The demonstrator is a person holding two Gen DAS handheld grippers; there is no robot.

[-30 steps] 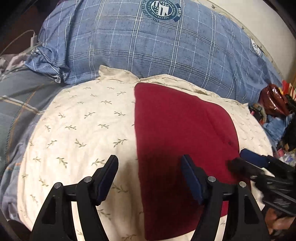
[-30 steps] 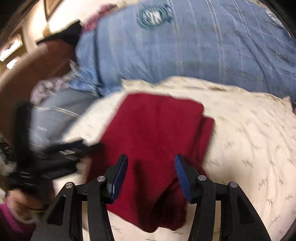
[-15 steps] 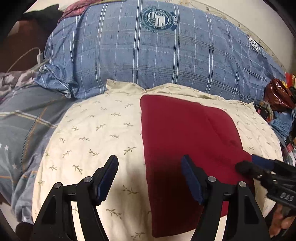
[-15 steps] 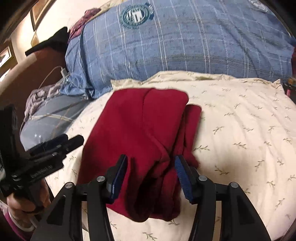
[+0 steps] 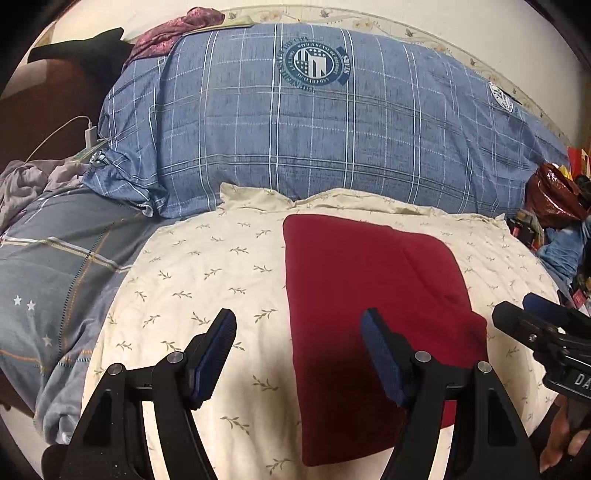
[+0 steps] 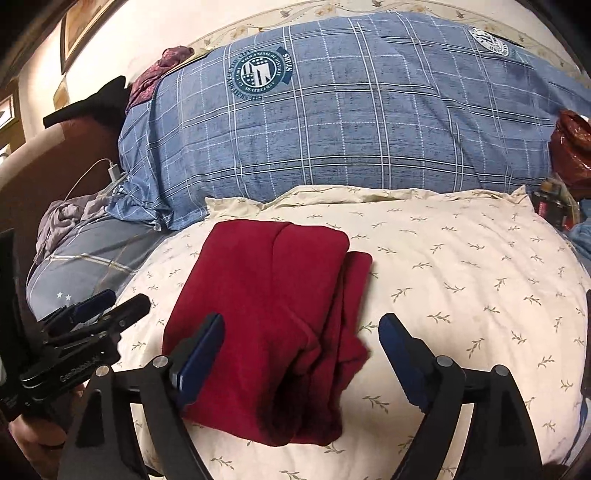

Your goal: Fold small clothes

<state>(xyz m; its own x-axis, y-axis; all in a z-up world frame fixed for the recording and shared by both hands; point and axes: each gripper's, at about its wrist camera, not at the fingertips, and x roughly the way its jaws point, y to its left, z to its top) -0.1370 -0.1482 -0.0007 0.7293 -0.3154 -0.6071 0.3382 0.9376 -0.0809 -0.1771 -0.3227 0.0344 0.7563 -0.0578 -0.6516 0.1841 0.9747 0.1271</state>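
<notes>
A folded red garment (image 6: pixel 269 317) lies on a cream pillow (image 6: pixel 461 280) on the bed, both the left gripper (image 5: pixel 297 358) and right gripper (image 6: pixel 301 354) spread and empty, the right's jaws just opened, suggesting this fold is finished and another grasp comes next.

From my left wrist view the red garment (image 5: pixel 373 295) runs under my right-hand finger, its near right corner hidden, while right of the jaws the right gripper (image 5: pixel 543 325) is cut off by the frame edge.

Cream wall (image 6: pixel 33 70), framed picture (image 6: pixel 83 22), brown headboard (image 5: pixel 55 96)
</notes>
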